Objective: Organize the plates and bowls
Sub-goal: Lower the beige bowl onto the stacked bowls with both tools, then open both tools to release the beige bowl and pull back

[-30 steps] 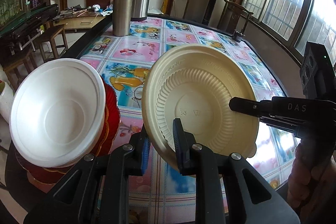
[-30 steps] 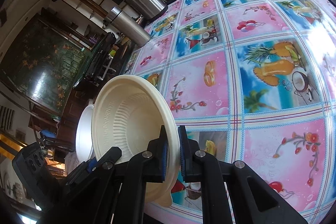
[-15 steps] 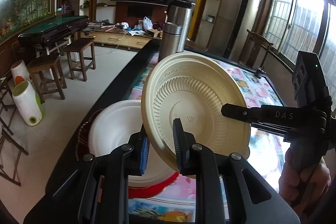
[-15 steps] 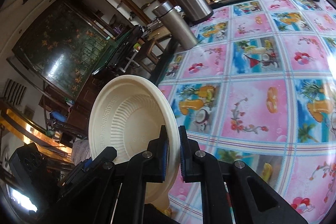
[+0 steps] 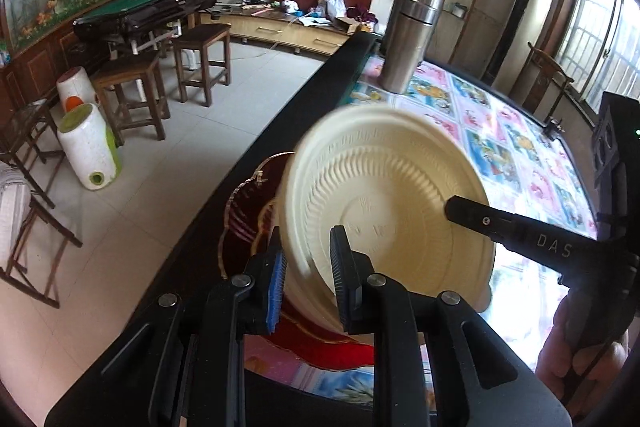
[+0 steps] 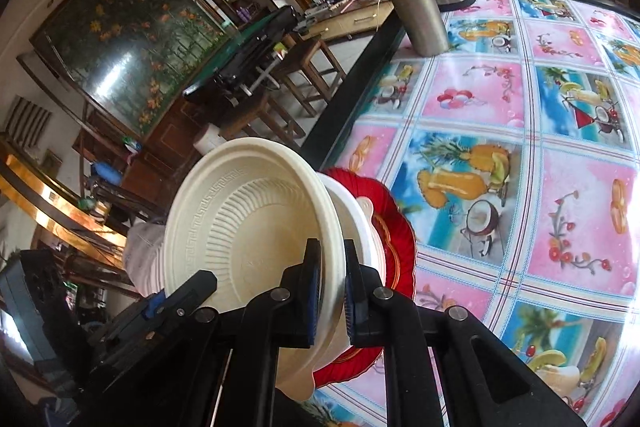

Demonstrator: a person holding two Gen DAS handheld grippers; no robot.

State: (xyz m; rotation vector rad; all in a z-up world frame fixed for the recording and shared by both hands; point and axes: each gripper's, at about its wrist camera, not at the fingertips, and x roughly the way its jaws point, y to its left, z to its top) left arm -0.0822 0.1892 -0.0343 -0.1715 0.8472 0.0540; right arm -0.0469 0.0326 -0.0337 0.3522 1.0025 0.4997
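- Cream bowl (image 5: 384, 223): held tilted on edge between both tools, its ribbed underside facing the left wrist camera and its hollow facing the right. A second ago it hung over open tablecloth beside the stack; it now stands directly over the stack at the table's near edge.
- Left gripper (image 5: 306, 277): jaws straddle the bowl's lower rim. They have just been opening slightly; the rim lies between the pads, and a narrow gap shows at the blue pad.
- Right gripper (image 6: 329, 291): jaws pressed together on the bowl's rim, pinching it, as in both earlier frames.
- White bowl (image 6: 354, 223): sits on the red plate; mostly hidden behind the cream bowl in the left view, where it was earlier in full sight.
- Red plate (image 6: 394, 227): scalloped, flat on the tablecloth (image 6: 520, 131) near the dark table edge.
- Steel flasks (image 5: 412, 31): two, upright at the table's far corner.
- Person's hand (image 5: 580, 359): wrapped around the right tool's handle.
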